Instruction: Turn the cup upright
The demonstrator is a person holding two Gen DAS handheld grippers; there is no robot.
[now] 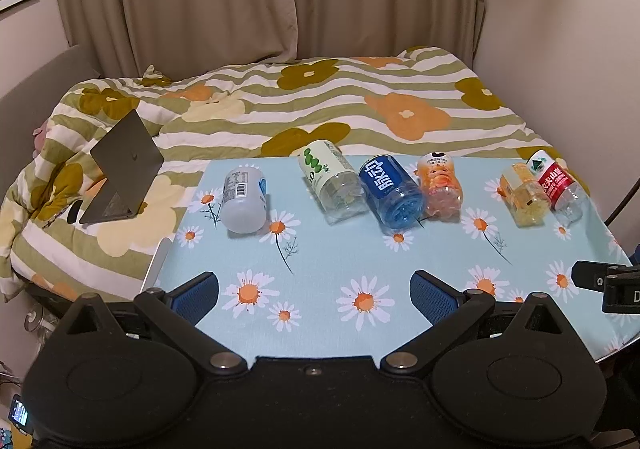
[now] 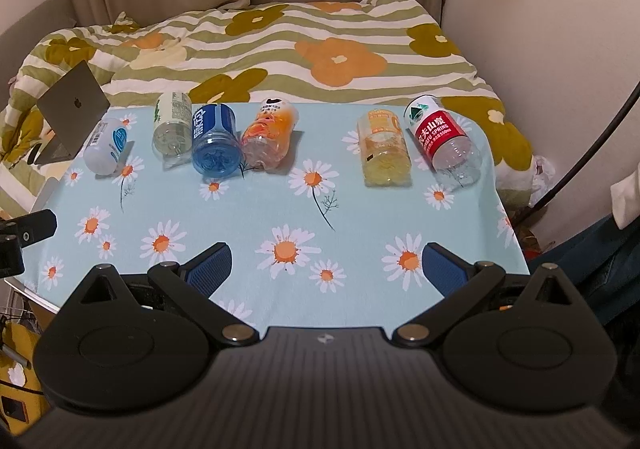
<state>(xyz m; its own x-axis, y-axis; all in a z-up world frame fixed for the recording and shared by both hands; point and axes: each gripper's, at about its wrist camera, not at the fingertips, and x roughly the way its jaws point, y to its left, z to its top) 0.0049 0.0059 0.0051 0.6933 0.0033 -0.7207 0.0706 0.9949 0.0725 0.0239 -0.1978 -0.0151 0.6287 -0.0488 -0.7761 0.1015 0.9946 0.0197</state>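
Note:
Several cut-bottle cups lie on their sides across the far part of a daisy-print table point(image 1: 340, 261): white point(image 1: 245, 199), green-labelled clear point(image 1: 334, 179), blue point(image 1: 391, 193), orange point(image 1: 440, 185), yellow point(image 1: 522, 195) and red-labelled clear point(image 1: 558, 187). The right wrist view shows the same row: white point(image 2: 106, 147), green point(image 2: 173, 125), blue point(image 2: 215, 139), orange point(image 2: 270, 137), yellow point(image 2: 385, 147), red point(image 2: 444, 141). My left gripper point(image 1: 316, 295) is open and empty above the table's near edge. My right gripper point(image 2: 326, 267) is open and empty, well short of the cups.
An open laptop point(image 1: 120, 169) sits on the flowered bedspread point(image 1: 360, 105) left of the table. Curtains and walls stand behind the bed. The other gripper's body shows at the right edge point(image 1: 612, 283) and, in the right wrist view, at the left edge point(image 2: 24, 237).

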